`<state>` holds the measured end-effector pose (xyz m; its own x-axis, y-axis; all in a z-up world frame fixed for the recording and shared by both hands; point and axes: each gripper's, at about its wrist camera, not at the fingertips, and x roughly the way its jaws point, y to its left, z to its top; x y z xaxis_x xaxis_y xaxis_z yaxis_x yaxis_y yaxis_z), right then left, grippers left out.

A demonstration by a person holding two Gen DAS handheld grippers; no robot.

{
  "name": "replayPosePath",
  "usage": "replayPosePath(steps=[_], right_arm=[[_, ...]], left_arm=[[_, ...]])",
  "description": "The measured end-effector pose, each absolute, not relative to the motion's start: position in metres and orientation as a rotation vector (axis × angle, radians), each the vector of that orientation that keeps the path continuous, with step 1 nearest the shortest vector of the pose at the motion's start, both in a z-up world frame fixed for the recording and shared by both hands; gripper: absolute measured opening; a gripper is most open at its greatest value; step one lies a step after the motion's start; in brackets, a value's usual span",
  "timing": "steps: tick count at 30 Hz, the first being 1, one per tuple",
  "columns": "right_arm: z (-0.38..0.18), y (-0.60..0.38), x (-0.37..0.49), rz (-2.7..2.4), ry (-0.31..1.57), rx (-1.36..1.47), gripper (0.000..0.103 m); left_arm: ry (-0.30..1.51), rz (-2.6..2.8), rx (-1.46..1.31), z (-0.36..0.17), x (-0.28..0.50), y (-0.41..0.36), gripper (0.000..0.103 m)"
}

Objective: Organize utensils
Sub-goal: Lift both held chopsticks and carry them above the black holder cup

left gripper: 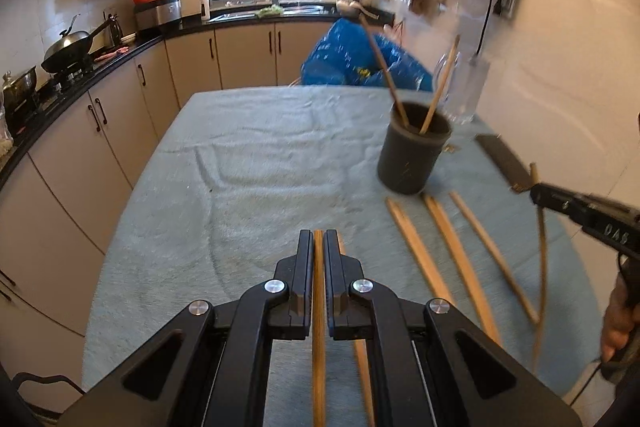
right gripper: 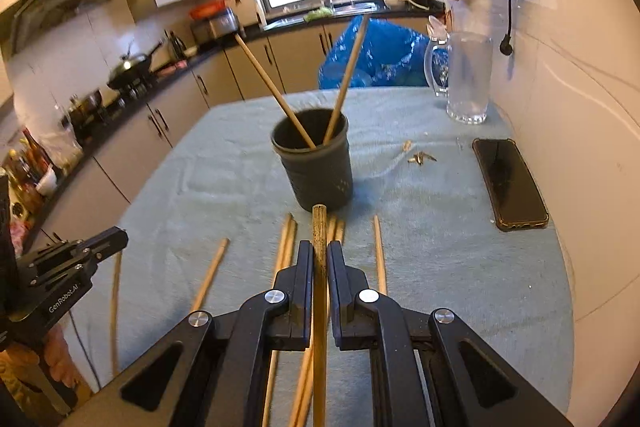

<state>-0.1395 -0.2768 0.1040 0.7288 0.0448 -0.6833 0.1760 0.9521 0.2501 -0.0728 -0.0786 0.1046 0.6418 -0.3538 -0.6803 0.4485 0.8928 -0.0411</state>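
Note:
A dark grey cup [left gripper: 412,155] stands on the towel-covered table and holds two wooden chopsticks; it also shows in the right wrist view [right gripper: 316,163]. My left gripper [left gripper: 319,239] is shut on a chopstick [left gripper: 318,307] that runs along its fingers, low over the table. My right gripper [right gripper: 320,249] is shut on a darker chopstick [right gripper: 319,227], its tip just short of the cup. Several loose chopsticks [left gripper: 456,251] lie on the towel in front of the cup [right gripper: 378,251]. The right gripper appears at the right edge of the left view [left gripper: 538,193], the left gripper at the left edge of the right view [right gripper: 116,239].
A black phone [right gripper: 508,183] lies at the table's right side, near the wall. A clear glass pitcher [right gripper: 468,79] stands behind the cup. A blue bag [right gripper: 380,55] sits past the far table edge. Small scraps [right gripper: 420,157] lie right of the cup. Kitchen counters run along the left.

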Motion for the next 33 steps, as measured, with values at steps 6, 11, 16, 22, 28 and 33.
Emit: replayPosePath(steps=[6, 11, 16, 22, 28, 33], right_arm=[[0.118, -0.273, -0.157, -0.064, 0.695, 0.322, 0.007], [0.123, -0.27, -0.165, -0.046, 0.676, 0.331, 0.007], [0.128, -0.269, -0.171, -0.026, 0.656, 0.341, 0.007], [0.142, -0.269, -0.176, -0.009, 0.614, 0.346, 0.007], [0.155, -0.273, -0.17, -0.006, 0.576, 0.36, 0.007], [0.165, -0.281, -0.158, -0.013, 0.547, 0.37, 0.007]], left_arm=[[0.701, -0.49, 0.035, 0.134, -0.083, -0.061, 0.005], [0.649, -0.498, 0.008, 0.15, -0.096, -0.056, 0.005], [0.595, -0.52, -0.004, 0.166, -0.111, -0.055, 0.005], [0.548, -0.56, -0.023, 0.184, -0.121, -0.056, 0.004], [0.519, -0.591, -0.052, 0.201, -0.113, -0.062, 0.004], [0.512, -0.612, -0.069, 0.217, -0.095, -0.075, 0.004]])
